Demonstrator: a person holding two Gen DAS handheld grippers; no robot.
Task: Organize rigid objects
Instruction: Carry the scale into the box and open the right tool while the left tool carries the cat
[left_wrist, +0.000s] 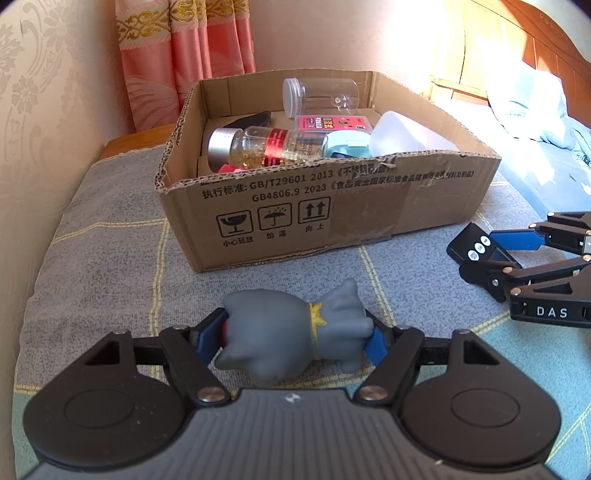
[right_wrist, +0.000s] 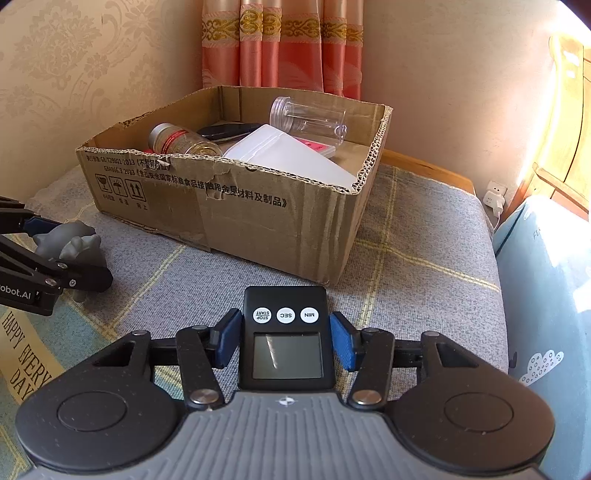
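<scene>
— Tool on the left first: how far open, and holding what?
— Left tool: closed down on a grey cat figurine. Blue pads pressed against head and rear. Figurine lying sideways across the grip, with a yellow collar around the neck. Near the front wall of the cardboard box, not touching it.
— And on the right?
— Right tool: narrowed onto a black digital timer, one blue pad at each long side. Timer face up, with the three white buttons at the far end and the grey screen nearer the camera. Just short of the box's near corner.
— Seen from the other side too?
— Yes. From the left wrist view, same timer at the right edge, between the black fingers. From the right wrist view, figurine at the far left.
— Inside the box?
— Glass jar with silver cap and red label, lying on its side near the front wall. Clear plastic vial at the far wall, also lying down. White plastic container on the right, pink card in the middle, flat black item at far left; cannot tell what.
— Underneath?
— Grey plaid cover. Pink curtain beyond.
</scene>
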